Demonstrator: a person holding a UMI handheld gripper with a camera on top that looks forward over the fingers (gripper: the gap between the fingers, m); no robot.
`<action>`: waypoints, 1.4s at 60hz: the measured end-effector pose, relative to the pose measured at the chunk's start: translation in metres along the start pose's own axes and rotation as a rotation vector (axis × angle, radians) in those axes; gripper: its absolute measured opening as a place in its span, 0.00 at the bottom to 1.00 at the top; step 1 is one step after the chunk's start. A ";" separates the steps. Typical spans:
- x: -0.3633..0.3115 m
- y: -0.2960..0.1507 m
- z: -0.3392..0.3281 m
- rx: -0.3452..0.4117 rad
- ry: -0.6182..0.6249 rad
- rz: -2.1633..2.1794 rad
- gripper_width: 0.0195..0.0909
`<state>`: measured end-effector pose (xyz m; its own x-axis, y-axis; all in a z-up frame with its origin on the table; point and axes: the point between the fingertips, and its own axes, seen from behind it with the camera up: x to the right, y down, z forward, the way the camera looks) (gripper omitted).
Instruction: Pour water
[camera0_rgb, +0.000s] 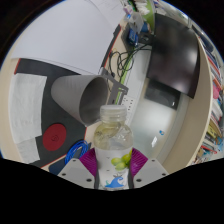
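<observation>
A clear plastic water bottle (113, 140) with a label showing green fruit and a blue figure is held between my fingers, both magenta pads pressing its sides. My gripper (112, 166) is shut on the bottle. The whole view is tilted. The bottle's open mouth (114, 110) points toward a grey metal cup (83, 93) just beyond it, whose opening faces the bottle. The cup rests on the white table (160, 125). I cannot make out any water stream.
A dark monitor or box (170, 60) and cables with a small green plant (135, 30) lie beyond the cup. Paper (25, 95) and a red round object (55, 133) sit beside the cup. A blue object (76, 150) lies near my left finger.
</observation>
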<state>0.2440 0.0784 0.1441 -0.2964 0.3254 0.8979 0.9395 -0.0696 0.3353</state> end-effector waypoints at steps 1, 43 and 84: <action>0.000 0.000 0.001 -0.002 0.001 -0.011 0.27; 0.030 0.010 -0.055 0.067 -0.114 1.416 0.29; -0.062 0.002 0.019 0.177 -0.142 1.847 0.29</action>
<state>0.2676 0.0763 0.0836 0.9995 0.0283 0.0138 0.0217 -0.2991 -0.9540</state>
